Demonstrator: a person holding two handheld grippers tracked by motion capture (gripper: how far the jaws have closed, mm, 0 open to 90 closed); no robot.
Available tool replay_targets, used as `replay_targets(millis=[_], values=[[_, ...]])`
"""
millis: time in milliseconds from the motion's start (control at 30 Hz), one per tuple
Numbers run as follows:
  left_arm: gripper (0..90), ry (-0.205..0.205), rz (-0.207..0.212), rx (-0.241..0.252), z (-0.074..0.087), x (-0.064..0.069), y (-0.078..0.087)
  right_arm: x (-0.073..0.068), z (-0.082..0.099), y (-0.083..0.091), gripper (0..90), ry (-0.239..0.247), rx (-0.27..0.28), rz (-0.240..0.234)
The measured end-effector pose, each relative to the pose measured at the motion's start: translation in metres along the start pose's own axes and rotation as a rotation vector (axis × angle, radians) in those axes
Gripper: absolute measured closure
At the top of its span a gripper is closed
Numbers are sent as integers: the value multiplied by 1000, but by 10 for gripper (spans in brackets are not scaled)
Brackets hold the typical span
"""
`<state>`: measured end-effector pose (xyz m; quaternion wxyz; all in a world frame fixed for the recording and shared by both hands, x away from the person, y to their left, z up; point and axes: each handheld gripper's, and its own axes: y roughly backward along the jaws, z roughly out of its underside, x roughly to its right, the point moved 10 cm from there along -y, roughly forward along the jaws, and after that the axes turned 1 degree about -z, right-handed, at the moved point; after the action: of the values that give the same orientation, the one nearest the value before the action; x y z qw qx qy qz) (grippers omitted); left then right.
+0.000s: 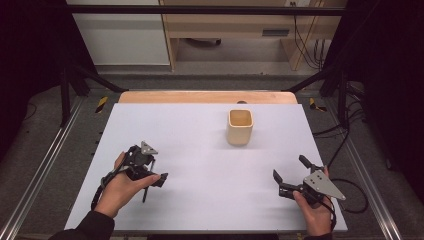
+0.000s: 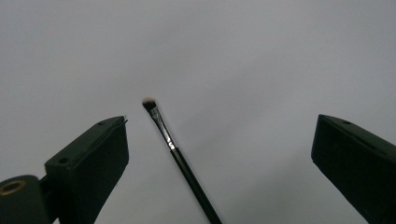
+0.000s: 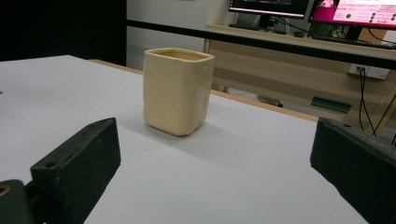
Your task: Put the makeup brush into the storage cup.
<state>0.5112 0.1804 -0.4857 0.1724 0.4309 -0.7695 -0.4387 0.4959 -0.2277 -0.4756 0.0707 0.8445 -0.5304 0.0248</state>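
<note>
Hovered with the left gripper (image 2: pixel 223 122) over a thin black cosmetic brush (image 2: pixel 180 158) with a silvery ferrule and a dark, pale-tipped tuft. Found that brush lying flat on the white rectangular table (image 1: pixel 200 150) at the person's near left, between the spread jaws, closer to the left-hand one in the left gripper view, touching neither. Kept both jaws released and wide, with nothing gripped.

Rested the right gripper (image 1: pixel 289 167) low at the near right, likewise spread and holding nothing, aimed at the cream, square-mouthed ceramic cup (image 1: pixel 240 127). Placed that cup upright past the table's middle, well apart from the brush.

Judged the likely job as lifting the brush and dropping it into the cup.

Risks, as judged:
- Could have closed off-centre, since the handle lay nearer one jaw, and so pushed the brush sideways or rolled it away instead of pinching it.
- Could have scraped the blunt jaw tips on the table before catching so slim a handle lying flush on it.
- Could have caught the handle far from its balance point, letting it swing or slip out on the way across.
- Could have nudged the light-looking cup over with the tilted brush or either gripper.
</note>
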Motion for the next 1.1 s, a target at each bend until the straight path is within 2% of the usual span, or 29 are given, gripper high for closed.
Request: replay_targets(millis=[467, 1100], values=[[41, 12, -7, -51, 7, -6, -7, -1, 0, 0, 20, 3, -3, 0], [47, 40, -10, -104, 20, -9, -25, -1, 1, 0, 19, 9, -7, -2]])
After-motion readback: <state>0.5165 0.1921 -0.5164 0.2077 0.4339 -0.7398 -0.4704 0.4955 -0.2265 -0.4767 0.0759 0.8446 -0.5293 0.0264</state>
